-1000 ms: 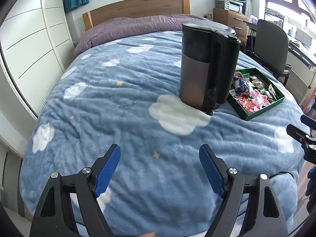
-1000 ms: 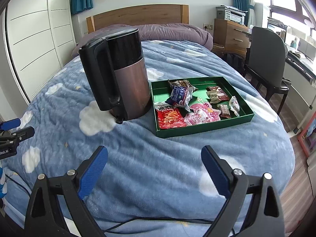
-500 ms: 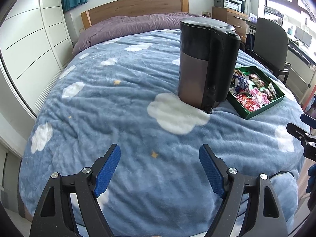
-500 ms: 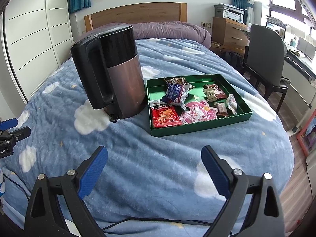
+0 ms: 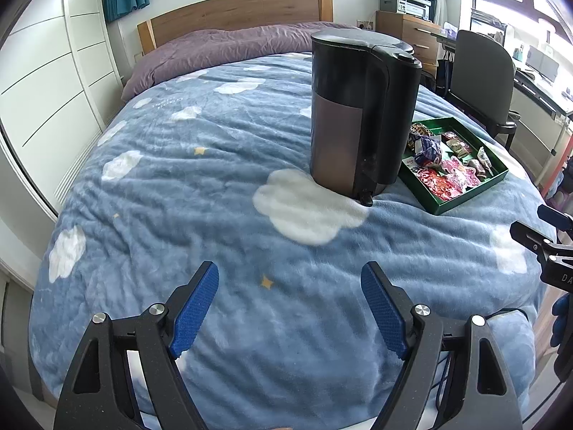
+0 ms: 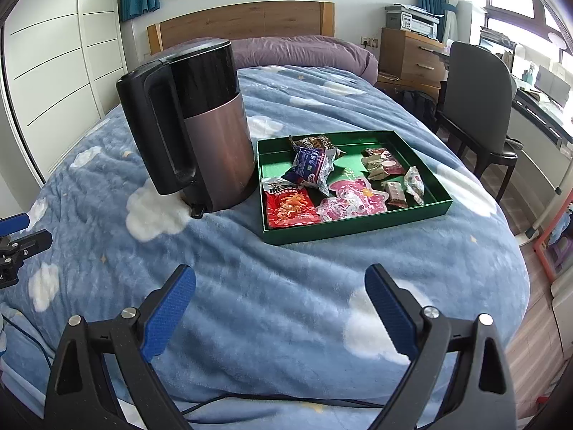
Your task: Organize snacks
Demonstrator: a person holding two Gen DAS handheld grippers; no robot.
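Where clouds dot blue, bedspread [image 6: 293,286] beneath headboard [image 6: 243,21].

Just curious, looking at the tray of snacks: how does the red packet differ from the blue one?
The red packet lies flat in the tray's near corner beside the kettle; the blue packet sits behind it, puffed up and tilted. The red one shows orange strips on its front; the blue one carries a white label. Both lie inside the green tray, untouched.
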